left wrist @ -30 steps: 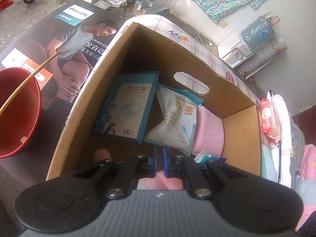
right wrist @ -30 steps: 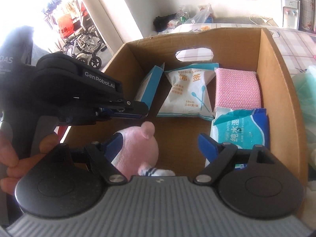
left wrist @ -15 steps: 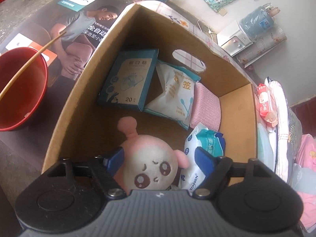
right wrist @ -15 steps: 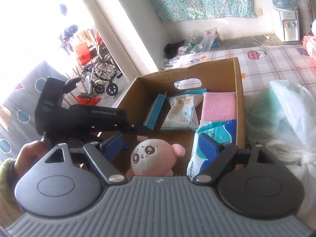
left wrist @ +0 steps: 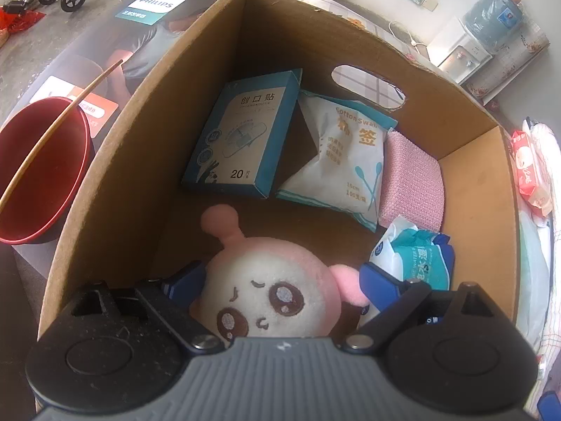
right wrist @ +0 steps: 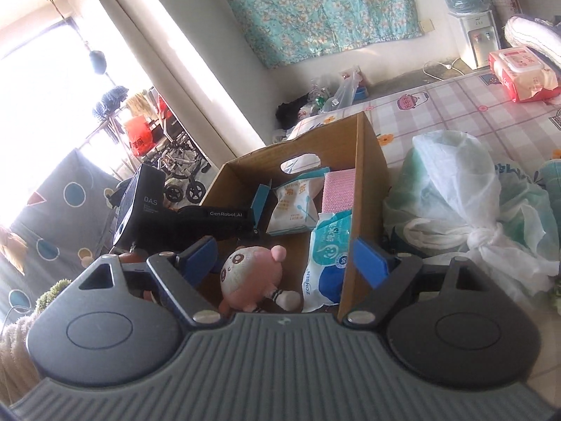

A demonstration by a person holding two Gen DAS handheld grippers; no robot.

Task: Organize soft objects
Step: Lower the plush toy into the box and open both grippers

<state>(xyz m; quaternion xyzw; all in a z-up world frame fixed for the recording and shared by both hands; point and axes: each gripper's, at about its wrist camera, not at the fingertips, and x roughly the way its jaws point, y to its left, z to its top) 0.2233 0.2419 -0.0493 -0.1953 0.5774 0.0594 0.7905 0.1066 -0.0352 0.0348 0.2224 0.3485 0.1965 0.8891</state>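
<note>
Inside the cardboard box (left wrist: 115,189), against its near wall, the pink plush toy (left wrist: 270,291) now lies on the box floor, face up. One second earlier the left gripper (left wrist: 280,280) was clenched on the toy; its jaws are opening now, and the toy sits between the blue pads with no visible pressure on it. The left-wrist view shows a gap at each side of the toy's head, so the toy reads as released.

The right gripper (right wrist: 285,258) has drawn back and upward from the box; its jaws stand spread and nothing is between them. In its view the whole box is visible, with the toy beside the wet-wipe pack (right wrist: 328,245) at the near end.

Contents relative to the box:
- far left corner: blue bandage carton (left wrist: 242,133)
- far wall, centre: cotton swab bag (left wrist: 343,161)
- far right corner: pink sponge cloth (left wrist: 412,179)
- right wall, near end: wet-wipe pack

Judgement: placement of the toy appears complete. Soft items outside the box, such as the knotted plastic bag (right wrist: 463,193) just beside its right wall, are likely candidates for the next pick.
</note>
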